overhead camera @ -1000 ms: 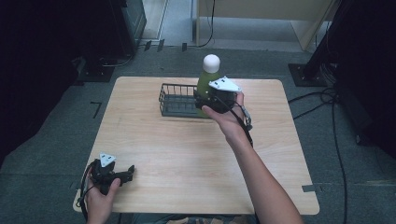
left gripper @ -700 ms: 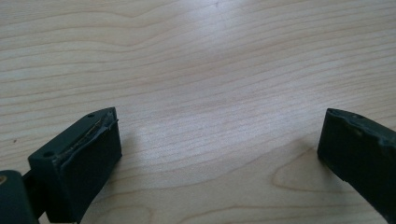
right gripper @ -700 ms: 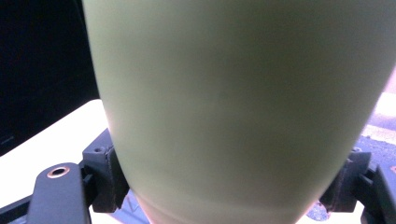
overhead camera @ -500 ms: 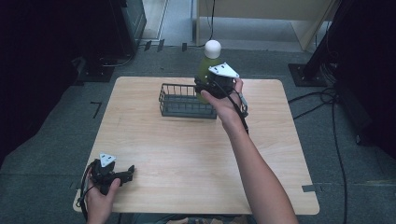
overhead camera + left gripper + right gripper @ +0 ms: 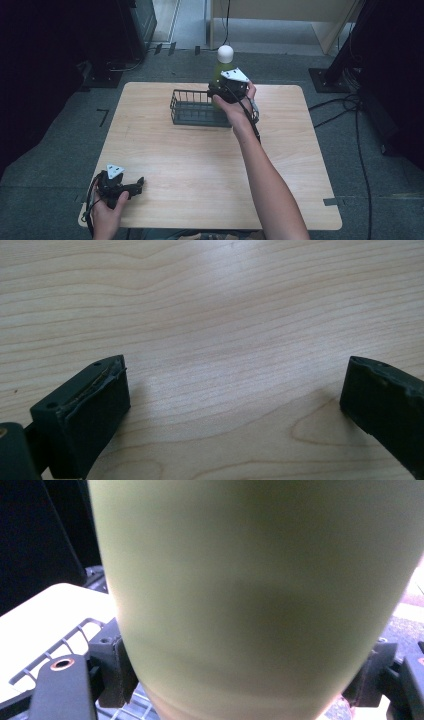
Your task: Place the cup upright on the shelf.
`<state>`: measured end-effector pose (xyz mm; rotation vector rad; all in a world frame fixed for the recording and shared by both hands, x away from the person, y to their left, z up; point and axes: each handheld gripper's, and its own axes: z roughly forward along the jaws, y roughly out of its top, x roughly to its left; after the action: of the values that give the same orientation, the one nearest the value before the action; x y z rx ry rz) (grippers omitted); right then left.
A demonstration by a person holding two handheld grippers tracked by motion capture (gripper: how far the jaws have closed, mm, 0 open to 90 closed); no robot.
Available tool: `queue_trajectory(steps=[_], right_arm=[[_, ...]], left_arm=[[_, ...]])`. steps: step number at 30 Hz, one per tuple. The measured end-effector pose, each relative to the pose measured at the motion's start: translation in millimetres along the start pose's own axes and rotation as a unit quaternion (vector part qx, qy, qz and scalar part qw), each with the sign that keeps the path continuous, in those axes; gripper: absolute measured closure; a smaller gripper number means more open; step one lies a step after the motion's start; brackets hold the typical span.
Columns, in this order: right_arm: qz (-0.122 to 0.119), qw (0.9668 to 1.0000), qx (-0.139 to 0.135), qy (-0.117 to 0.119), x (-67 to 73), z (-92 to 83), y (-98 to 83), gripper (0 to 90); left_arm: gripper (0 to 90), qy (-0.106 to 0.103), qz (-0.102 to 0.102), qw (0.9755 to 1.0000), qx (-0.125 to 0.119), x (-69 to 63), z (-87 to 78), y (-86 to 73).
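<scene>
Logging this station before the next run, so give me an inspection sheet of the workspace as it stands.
Surface: light wooden table, bare grain between the left jaws.
Job's things: green bottle with white cap, held above the dark wire basket.
Clutter: nothing seen.
Grippers: right gripper clamped on the bottle; left gripper open, resting at the near left corner.
Cables: one trails from each gripper; more lie on the floor at right.
Surroundings: grey carpet, dark equipment, black stand bases.

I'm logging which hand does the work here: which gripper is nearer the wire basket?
Right. The right gripper holds a green bottle above the basket's right end. The left gripper rests open at the table's near left corner, far from it.
</scene>
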<state>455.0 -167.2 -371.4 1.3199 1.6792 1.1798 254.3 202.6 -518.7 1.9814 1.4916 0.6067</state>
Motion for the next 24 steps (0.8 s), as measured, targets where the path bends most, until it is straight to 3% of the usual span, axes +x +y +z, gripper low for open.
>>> queue_trajectory(steps=[10, 24], right_arm=[[0.002, 0.9996, 0.027, -0.005, -5.2, 13.3, -18.1, 20.4], [0.009, 0.9996, 0.025, 0.007, -7.3, 17.4, -23.3, 20.1]], left_arm=[[0.0, 0.0, 0.0, 1.0, 0.0, 0.1, 0.0, 0.0], [0.0, 0.0, 0.0, 1.0, 0.0, 0.0, 0.0, 0.0]])
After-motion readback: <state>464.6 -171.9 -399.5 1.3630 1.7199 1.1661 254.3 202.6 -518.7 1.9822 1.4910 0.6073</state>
